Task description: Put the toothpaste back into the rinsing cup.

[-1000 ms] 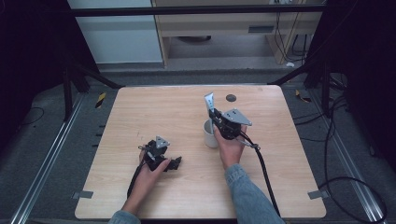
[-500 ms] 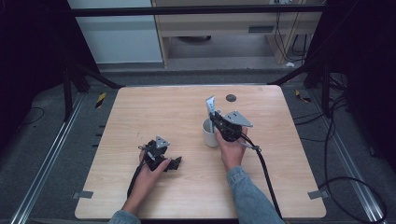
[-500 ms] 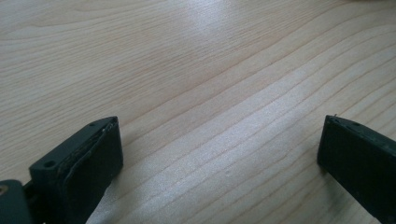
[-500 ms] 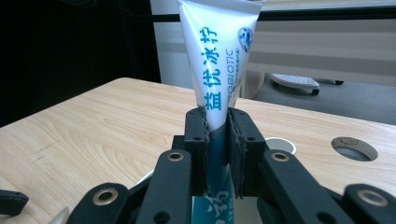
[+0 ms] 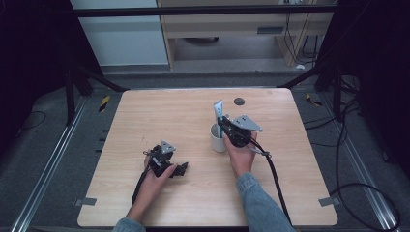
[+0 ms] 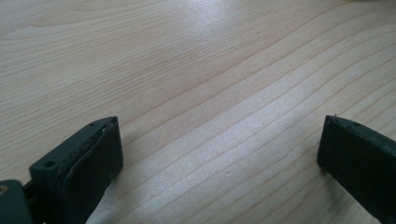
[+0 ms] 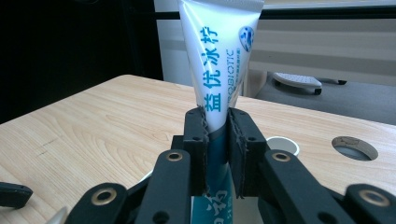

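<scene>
Tube (image 7: 219, 60) has barely moved, pinched upright in right gripper (image 7: 217, 140) over cup (image 5: 217, 140); left gripper (image 6: 219, 154) rests spread.

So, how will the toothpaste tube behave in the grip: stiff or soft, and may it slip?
The toothpaste tube probably yields: the right tool pinches it narrow between its pads. Its glossy skin may slip, so a firm hold seems wise. Standing upright over the white cup, it looks light and likely to lean if released.
</scene>
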A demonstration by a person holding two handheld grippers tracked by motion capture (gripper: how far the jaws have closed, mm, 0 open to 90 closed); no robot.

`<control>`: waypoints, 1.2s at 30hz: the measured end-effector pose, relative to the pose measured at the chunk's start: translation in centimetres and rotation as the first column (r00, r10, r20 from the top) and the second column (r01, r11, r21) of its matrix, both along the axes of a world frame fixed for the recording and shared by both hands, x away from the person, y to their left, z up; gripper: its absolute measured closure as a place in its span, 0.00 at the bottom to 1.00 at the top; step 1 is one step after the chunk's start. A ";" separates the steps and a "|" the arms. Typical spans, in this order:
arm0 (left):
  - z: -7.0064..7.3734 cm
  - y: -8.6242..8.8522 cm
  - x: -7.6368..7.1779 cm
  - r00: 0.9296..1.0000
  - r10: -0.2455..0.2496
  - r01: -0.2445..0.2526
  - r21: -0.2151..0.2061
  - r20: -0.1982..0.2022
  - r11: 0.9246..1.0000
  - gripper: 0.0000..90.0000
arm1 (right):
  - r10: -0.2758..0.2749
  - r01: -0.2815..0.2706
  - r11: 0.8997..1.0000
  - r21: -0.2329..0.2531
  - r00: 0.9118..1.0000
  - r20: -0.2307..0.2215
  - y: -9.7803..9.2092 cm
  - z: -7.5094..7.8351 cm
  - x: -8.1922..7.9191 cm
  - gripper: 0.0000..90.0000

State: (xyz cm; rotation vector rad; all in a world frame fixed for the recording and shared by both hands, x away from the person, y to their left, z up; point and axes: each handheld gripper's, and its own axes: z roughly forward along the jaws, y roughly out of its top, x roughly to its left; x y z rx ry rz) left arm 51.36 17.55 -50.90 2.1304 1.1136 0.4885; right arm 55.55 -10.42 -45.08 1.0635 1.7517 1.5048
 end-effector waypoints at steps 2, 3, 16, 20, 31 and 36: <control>0.0 0.0 0.0 1.000 0.000 0.000 0.000 0.000 1.000 0.00 | 0.000 0.000 1.000 -0.001 1.000 0.001 0.0 0.0 0.0 0.87; 0.0 0.0 0.0 1.000 0.000 0.000 0.000 0.000 1.000 0.00 | 0.000 0.000 1.000 -0.001 1.000 -0.001 0.0 0.0 0.0 0.87; 0.0 0.0 0.0 1.000 0.000 0.000 0.000 0.000 1.000 0.00 | 0.004 -0.004 1.000 -0.002 1.000 -0.006 0.0 0.1 0.1 0.85; 0.0 0.0 0.0 1.000 0.000 0.000 0.000 0.000 1.000 0.00 | 0.003 -0.003 1.000 -0.004 1.000 -0.007 0.0 0.1 0.1 0.84; 0.0 0.0 0.0 1.000 0.000 0.000 0.000 0.000 1.000 0.00 | 0.002 -0.002 1.000 0.000 1.000 -0.007 -0.1 0.2 0.0 0.80; 0.0 0.0 0.0 1.000 0.000 0.000 0.000 0.000 1.000 0.00 | 0.001 -0.001 1.000 0.003 1.000 -0.017 -0.1 0.2 0.0 0.78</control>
